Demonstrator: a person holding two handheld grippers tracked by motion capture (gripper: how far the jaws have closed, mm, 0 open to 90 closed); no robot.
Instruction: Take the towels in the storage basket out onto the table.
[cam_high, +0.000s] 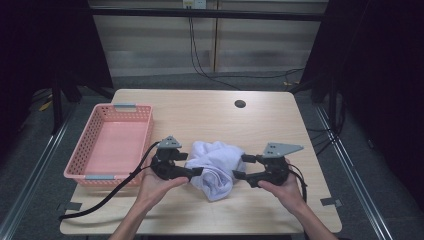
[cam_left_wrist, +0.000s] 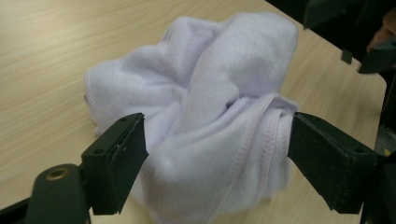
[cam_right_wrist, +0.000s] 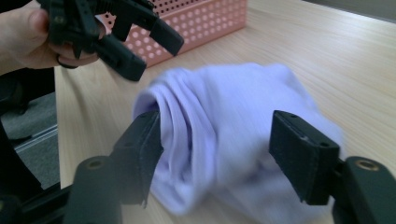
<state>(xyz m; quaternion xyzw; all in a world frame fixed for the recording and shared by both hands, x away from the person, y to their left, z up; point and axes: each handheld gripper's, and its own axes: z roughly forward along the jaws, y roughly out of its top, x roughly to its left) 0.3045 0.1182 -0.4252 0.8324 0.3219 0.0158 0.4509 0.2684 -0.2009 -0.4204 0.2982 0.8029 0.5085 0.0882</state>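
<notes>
- High view: a crumpled white towel lies at lower centre of the table, between the left gripper and right gripper; a pink basket stands at left.
- Left gripper view: jaws spread around the towel's hemmed fold.
- Right gripper view: jaws spread, towel blurred between them.

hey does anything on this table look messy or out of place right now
Only the white cloth: it lies crumpled in a bunched heap on the table, between the left claw and right claw, not folded flat. The pink basket sits square and empty. No spill or damage shows.
</notes>
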